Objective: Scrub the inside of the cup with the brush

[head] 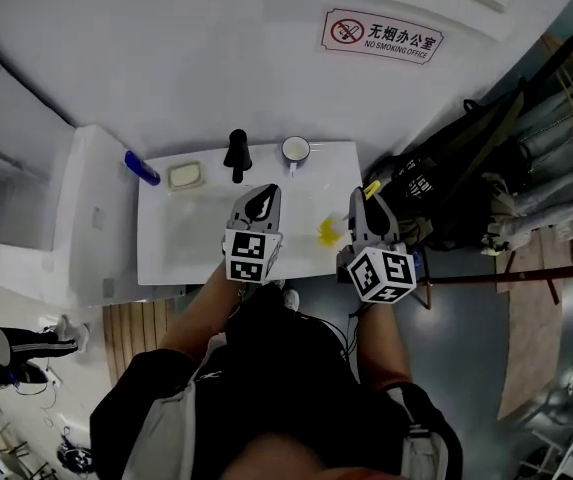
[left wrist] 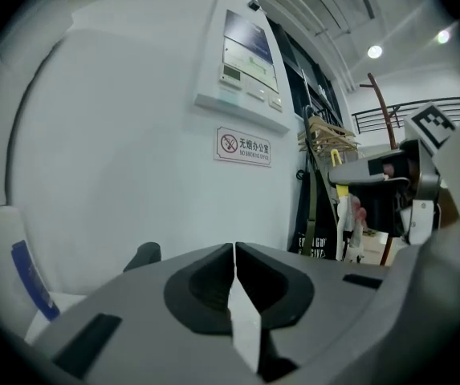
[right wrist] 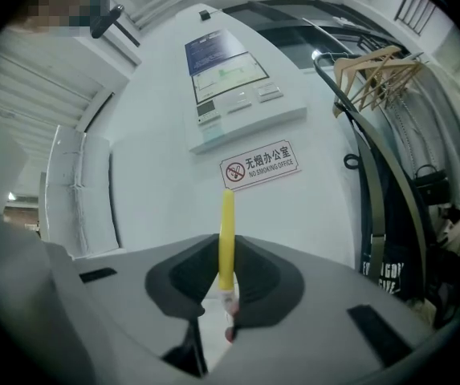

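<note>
The small white cup with a dark rim [head: 296,149] stands untouched at the far edge of the white table [head: 166,238], well apart from both tools. The right gripper [right wrist: 225,275] is clenched on the slim yellow brush [right wrist: 226,239], which pokes up between its jaws, while the left gripper [left wrist: 234,251] is closed tight on nothing. I judge this the approach before scrubbing: next the left gripper must open and steady the cup, so the right can bring the brush's working end down into it.
</note>
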`<action>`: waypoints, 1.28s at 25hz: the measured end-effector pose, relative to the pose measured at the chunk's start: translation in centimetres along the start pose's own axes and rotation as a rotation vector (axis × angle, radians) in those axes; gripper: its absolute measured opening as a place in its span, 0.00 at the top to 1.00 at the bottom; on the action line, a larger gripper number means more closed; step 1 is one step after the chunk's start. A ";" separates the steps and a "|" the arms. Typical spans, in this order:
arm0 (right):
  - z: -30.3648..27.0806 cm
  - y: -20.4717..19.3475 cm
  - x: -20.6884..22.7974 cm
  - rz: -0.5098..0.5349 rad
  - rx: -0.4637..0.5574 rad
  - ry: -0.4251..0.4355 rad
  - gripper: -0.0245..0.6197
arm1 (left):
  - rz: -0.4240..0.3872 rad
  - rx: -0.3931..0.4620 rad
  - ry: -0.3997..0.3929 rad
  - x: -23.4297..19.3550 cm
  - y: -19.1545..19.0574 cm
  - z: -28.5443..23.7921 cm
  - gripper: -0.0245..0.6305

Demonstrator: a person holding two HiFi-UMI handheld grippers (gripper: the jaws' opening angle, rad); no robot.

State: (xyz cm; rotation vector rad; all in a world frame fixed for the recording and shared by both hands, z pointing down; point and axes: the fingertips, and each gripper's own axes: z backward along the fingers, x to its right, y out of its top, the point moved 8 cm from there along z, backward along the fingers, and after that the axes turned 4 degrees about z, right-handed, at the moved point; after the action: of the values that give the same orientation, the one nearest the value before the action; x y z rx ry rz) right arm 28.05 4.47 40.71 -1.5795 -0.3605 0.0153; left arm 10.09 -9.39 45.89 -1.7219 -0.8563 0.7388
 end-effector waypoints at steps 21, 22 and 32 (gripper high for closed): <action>-3.7 -0.8 3.2 0.005 -0.078 -0.116 0.88 | 0.026 -0.152 0.031 -2.7 -6.2 -14.2 0.44; -3.7 -0.8 3.3 0.008 -0.085 -0.120 0.87 | 0.017 -0.155 0.041 -2.7 -6.5 -14.8 0.43; -3.9 -1.6 5.1 0.034 -0.145 -0.173 0.88 | 0.009 -0.119 0.192 -2.5 -9.2 -19.1 0.39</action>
State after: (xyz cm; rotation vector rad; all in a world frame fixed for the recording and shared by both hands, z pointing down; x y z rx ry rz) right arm 33.48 1.91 43.51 -1.7335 -0.4783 0.1562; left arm 22.35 -19.39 60.21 -1.8694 -0.7733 0.5271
